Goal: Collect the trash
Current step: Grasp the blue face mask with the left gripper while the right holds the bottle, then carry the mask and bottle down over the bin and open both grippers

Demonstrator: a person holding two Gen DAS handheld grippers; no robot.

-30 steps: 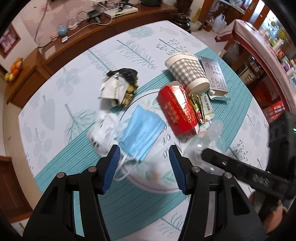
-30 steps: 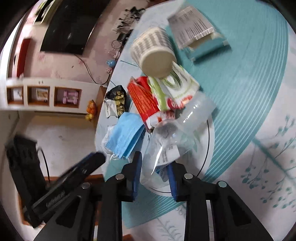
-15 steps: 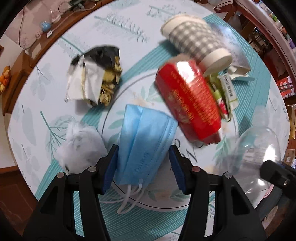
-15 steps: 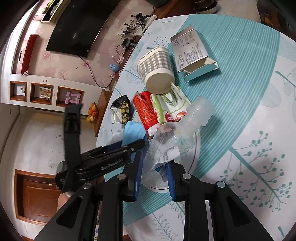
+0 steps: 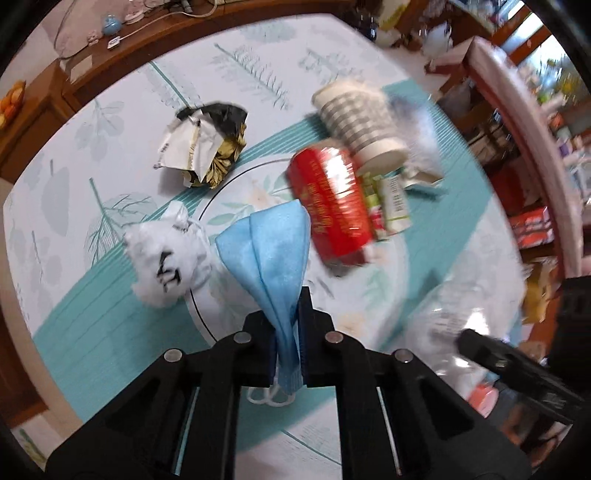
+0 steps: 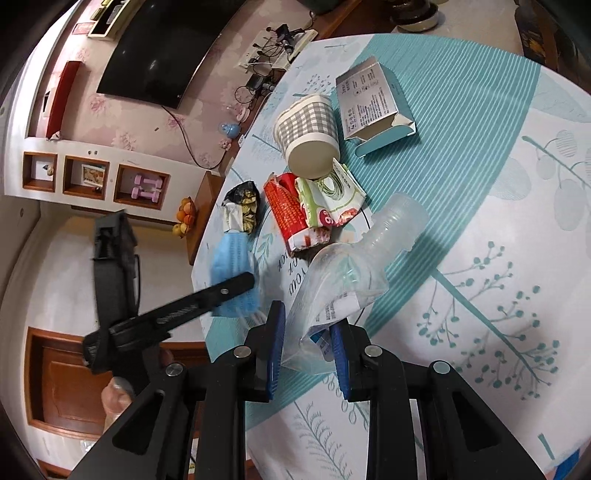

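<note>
Place: a home living and dining room.
Landmark: the round tabletop (image 6: 498, 206), under a white and teal cloth printed with leaves and branches.
Beyond the tabletop: a dark flat television (image 6: 159, 48) hangs on a pink flowered wall.
Under the television: a wooden sideboard (image 6: 332, 22) holds a power strip (image 6: 284, 40) with tangled cables.
Left of the television: wall niches (image 6: 96, 177) display a small picture and pink dumbbells (image 6: 144, 186).
Beside the tabletop's far edge: a pile of oranges (image 6: 184, 218) sits on a low wooden cabinet.
Below the niches: a brown wooden door (image 6: 62, 384).
On the tabletop: household litter, including a checked paper cup (image 6: 310, 140) and an opened carton (image 6: 373, 103).
</note>
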